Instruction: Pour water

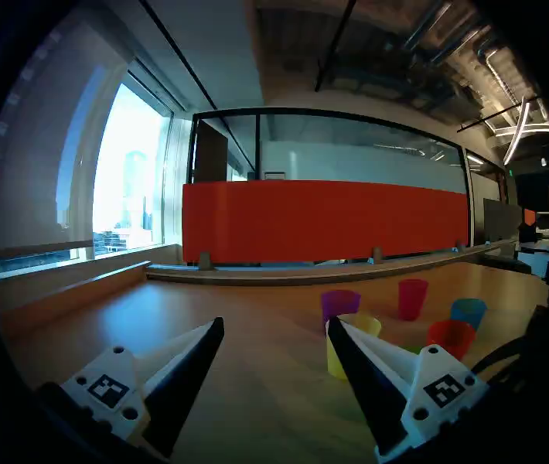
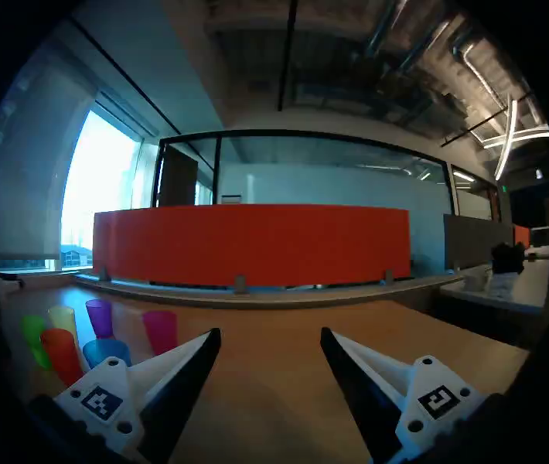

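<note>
6 translucent plastic cups stand upright, mouths up, in a loose cluster on the wooden bench (image 2: 274,367). In the right gripper view the green cup (image 2: 33,334) is farthest left, with the yellow cup (image 2: 63,317), purple cup (image 2: 100,315) and pink cup (image 2: 160,329) spread to its right. The orange cup (image 2: 62,356) and blue cup (image 2: 104,350) stand nearer. Whether any holds water cannot be told.

The yellow cup (image 1: 366,320) sits half hidden behind one of the fingers (image 1: 363,379)
</note>
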`<state>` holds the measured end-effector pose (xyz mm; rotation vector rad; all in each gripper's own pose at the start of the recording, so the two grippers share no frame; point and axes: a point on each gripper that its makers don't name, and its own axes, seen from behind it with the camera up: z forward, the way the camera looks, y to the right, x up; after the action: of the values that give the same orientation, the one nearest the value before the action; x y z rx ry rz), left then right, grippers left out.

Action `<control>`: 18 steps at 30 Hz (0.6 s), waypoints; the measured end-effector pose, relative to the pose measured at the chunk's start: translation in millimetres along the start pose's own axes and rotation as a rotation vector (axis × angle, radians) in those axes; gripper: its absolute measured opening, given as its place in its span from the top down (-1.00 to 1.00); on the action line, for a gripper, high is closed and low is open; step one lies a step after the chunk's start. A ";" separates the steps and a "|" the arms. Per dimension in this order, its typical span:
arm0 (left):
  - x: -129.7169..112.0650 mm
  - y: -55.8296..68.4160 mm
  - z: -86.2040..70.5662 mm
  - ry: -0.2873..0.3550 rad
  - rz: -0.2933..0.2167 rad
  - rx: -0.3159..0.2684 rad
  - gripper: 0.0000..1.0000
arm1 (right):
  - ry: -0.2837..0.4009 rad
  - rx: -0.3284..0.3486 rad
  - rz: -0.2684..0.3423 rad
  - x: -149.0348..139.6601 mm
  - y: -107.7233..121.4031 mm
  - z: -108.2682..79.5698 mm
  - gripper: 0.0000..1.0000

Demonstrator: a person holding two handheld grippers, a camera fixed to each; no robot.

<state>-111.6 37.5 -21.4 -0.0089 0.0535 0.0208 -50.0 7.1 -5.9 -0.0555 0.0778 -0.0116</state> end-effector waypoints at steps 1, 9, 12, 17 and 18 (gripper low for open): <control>0.0 -0.1 0.0 0.000 0.000 0.000 -1.00 | -0.002 0.000 -0.001 -0.1 0.0 0.1 -1.00; -0.1 -0.3 0.1 0.000 0.000 0.000 -1.00 | -0.043 -0.006 -0.005 -12.3 -1.1 1.8 -1.00; -0.1 -0.3 -0.1 0.000 0.000 0.000 -1.00 | -0.048 -0.007 -0.006 -11.2 -2.7 1.2 -1.00; -0.1 -0.4 -0.1 0.000 0.000 0.000 -1.00 | -0.050 -0.005 -0.004 -11.0 -3.1 1.4 -1.00; -0.1 -0.4 -0.1 0.000 0.000 0.000 -1.00 | -0.050 -0.005 -0.004 -10.9 -3.2 1.4 -1.00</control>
<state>-111.7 37.1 -21.5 -0.0090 0.0534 0.0208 -60.8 4.2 -3.5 -0.0606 0.0282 -0.0143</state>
